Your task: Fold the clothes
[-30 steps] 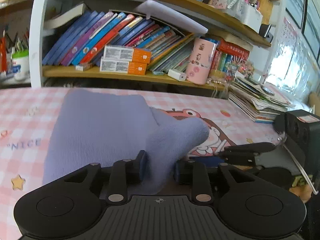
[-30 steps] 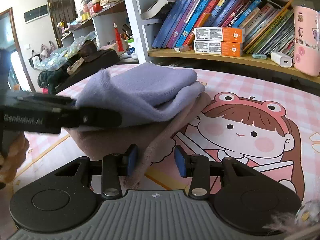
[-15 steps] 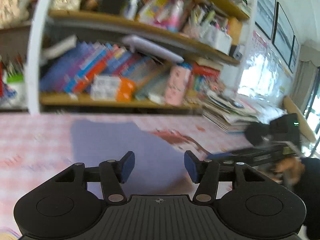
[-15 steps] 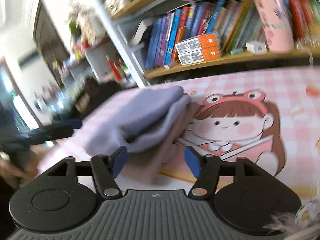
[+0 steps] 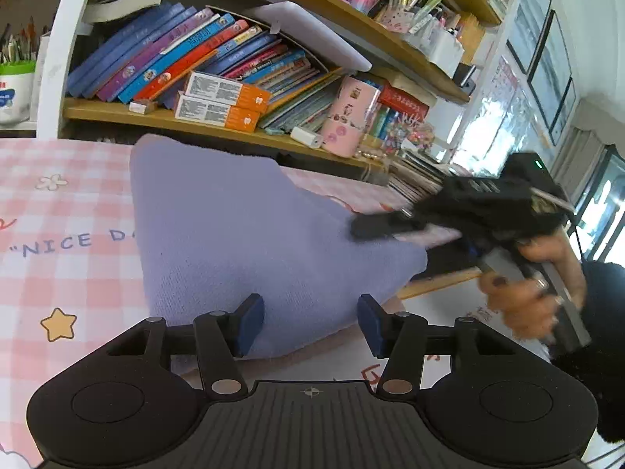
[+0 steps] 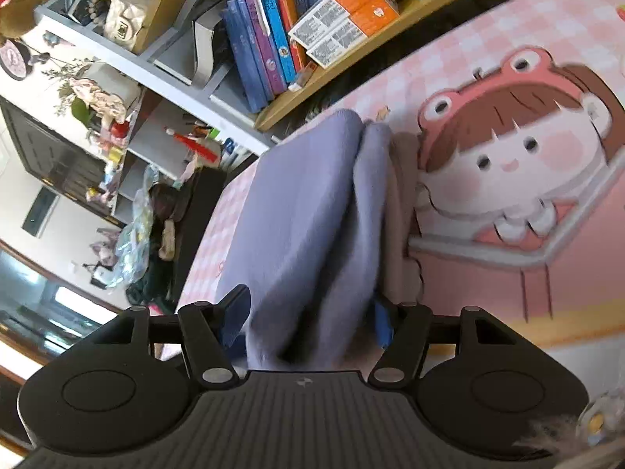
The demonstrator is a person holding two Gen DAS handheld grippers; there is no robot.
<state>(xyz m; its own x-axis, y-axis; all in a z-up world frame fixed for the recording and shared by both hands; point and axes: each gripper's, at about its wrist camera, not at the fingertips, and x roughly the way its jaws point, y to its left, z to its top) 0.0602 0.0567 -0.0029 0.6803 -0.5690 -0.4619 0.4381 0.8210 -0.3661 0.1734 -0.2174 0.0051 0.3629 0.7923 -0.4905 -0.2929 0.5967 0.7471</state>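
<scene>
A folded lavender garment [image 5: 234, 234] lies on the pink checked tablecloth [image 5: 58, 215]; a pinkish-beige cloth [image 6: 402, 215] shows under its edge. My left gripper [image 5: 310, 322] is open just in front of the garment's near edge, holding nothing. My right gripper [image 6: 308, 318] is tilted on its side, its jaws wide apart around the garment's thick folded edge [image 6: 312, 234], the cloth lying between the fingers. The right gripper also shows, blurred, in the left wrist view [image 5: 461, 215], at the garment's right side.
A bookshelf [image 5: 218, 125] with leaning books, two orange boxes [image 5: 222, 101] and a pink cup [image 5: 349, 117] runs along the back of the table. A cartoon girl print [image 6: 508, 148] covers the cloth to the right. Stacked papers [image 5: 418, 179] lie far right.
Both grippers let go of the cloth and opened. The left pulled back from the garment. The right gripper rolled onto its side and moved around the garment's folded edge.
</scene>
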